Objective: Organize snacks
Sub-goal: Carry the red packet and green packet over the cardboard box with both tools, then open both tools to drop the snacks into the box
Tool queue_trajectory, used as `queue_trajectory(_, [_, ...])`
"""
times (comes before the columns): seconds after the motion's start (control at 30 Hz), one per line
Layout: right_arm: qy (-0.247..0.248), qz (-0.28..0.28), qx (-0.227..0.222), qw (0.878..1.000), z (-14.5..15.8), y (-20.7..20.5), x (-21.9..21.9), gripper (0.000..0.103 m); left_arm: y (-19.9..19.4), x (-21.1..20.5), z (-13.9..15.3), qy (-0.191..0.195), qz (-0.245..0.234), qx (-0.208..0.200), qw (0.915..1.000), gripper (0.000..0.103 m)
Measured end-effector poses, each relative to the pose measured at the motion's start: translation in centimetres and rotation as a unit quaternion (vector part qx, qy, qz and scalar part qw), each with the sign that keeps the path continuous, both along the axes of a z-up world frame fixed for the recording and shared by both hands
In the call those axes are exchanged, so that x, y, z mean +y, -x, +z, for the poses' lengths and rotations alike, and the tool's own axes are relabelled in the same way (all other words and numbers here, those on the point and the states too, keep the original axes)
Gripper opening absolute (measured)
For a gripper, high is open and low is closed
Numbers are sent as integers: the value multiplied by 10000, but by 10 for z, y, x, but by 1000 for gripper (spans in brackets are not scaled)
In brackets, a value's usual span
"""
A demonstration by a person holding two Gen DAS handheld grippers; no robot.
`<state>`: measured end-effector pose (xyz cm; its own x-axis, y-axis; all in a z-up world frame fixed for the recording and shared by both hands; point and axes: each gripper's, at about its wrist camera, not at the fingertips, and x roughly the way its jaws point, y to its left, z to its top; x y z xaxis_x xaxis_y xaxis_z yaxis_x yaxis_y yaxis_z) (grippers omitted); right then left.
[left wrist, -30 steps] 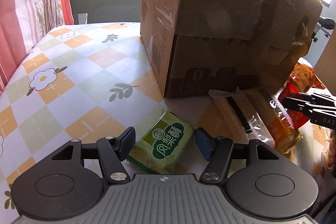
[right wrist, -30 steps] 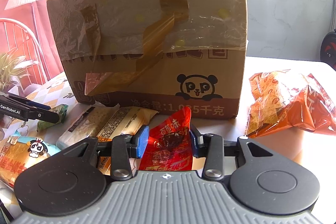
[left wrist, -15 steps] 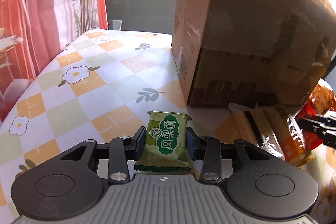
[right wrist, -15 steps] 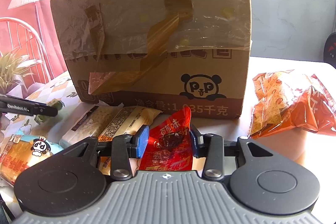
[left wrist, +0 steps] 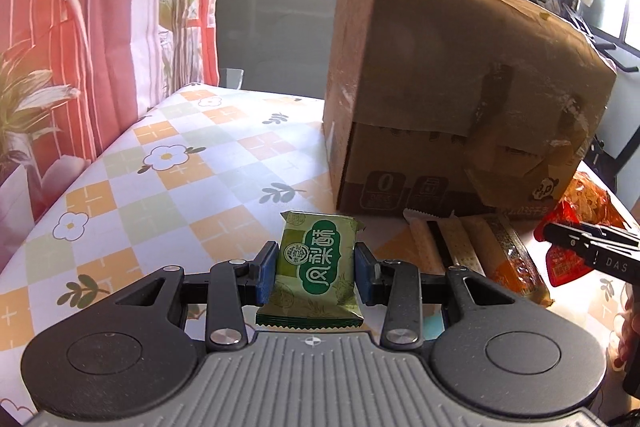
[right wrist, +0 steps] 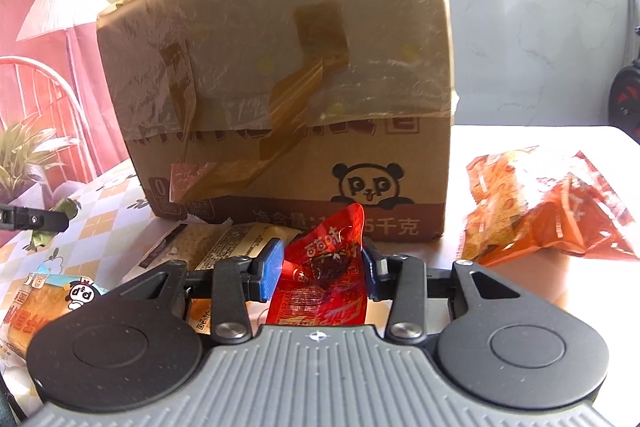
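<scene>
Snacks sit in both claws: the left gripper is clamped on a green pastry packet, the right gripper on a red pouch. Ahead of each stands a cardboard box, seemingly taped shut.

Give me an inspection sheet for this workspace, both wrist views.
Surface: table under a floral checked cloth.
Job's things: green pastry packet in the left gripper; red snack pouch in the right gripper; cracker packs and orange snack bag lying by the taped cardboard box.
Clutter: panda bread packet at the table's edge.
Grippers: left has just closed on the packet; right is shut on the pouch.
Cables: nothing seen.
Surroundings: red curtain, plants, windows.
</scene>
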<state>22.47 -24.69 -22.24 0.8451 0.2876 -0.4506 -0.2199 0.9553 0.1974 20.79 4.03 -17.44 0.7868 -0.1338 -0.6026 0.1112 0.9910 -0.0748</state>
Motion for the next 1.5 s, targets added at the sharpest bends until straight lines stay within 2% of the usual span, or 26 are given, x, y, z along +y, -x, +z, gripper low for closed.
queue_trajectory(0.1, [-12,27,-160,9999,8,13,-3,43,5,-4,5,33,-132,-100,9999,42])
queue_trajectory(0.23, [-326,42,-328,9989,24,21,-15,43,6,-8,20,74,-177,-226,9996,42])
queue_trajectory(0.37, [-468,11,-727,9963,56,24,-26,43,6,-12,56,188,-233,-694,9971,42])
queue_trajectory(0.57, [-473,126,-1506,9874,117,21,-35,43,-6,-30,122,163,-550,-1465,9875,42])
queue_trajectory(0.73, [-506,263,-1827,9815,156,-8,-39,43,-36,-62,155,-71,-837,-1768,9806,42])
queue_trajectory(0.9, [-264,277,-1759,9837,174,-60,-33,43,-86,-85,162,-20,-853,-1616,9832,42])
queue_trajectory(1.0, [-4,142,-1572,9875,169,-87,-28,43,-111,-96,157,-218,-731,-1476,9861,42])
queue_trajectory(1.1, [120,102,-1214,9925,159,-107,-26,43,-129,-98,151,-139,-575,-1374,9888,42])
queue_trajectory(1.13, [169,79,-1112,9936,157,-112,-25,45,-134,-97,148,-66,-571,-1303,9898,44])
queue_trajectory(1.2, [291,24,-970,9949,153,-117,-24,48,-141,-94,144,83,-503,-1144,9921,58])
queue_trajectory(1.23, [326,27,-903,9954,152,-118,-24,50,-140,-94,142,94,-444,-1112,9928,69])
queue_trajectory(1.27, [349,63,-849,9958,150,-118,-25,52,-139,-92,140,80,-389,-1115,9930,73])
queue_trajectory(1.43, [325,-24,-943,9950,148,-98,-32,70,-123,-74,138,-38,-377,-1131,9929,76])
queue_trajectory(1.5, [305,-67,-959,9949,149,-90,-34,72,-116,-65,140,-14,-363,-1134,9929,80])
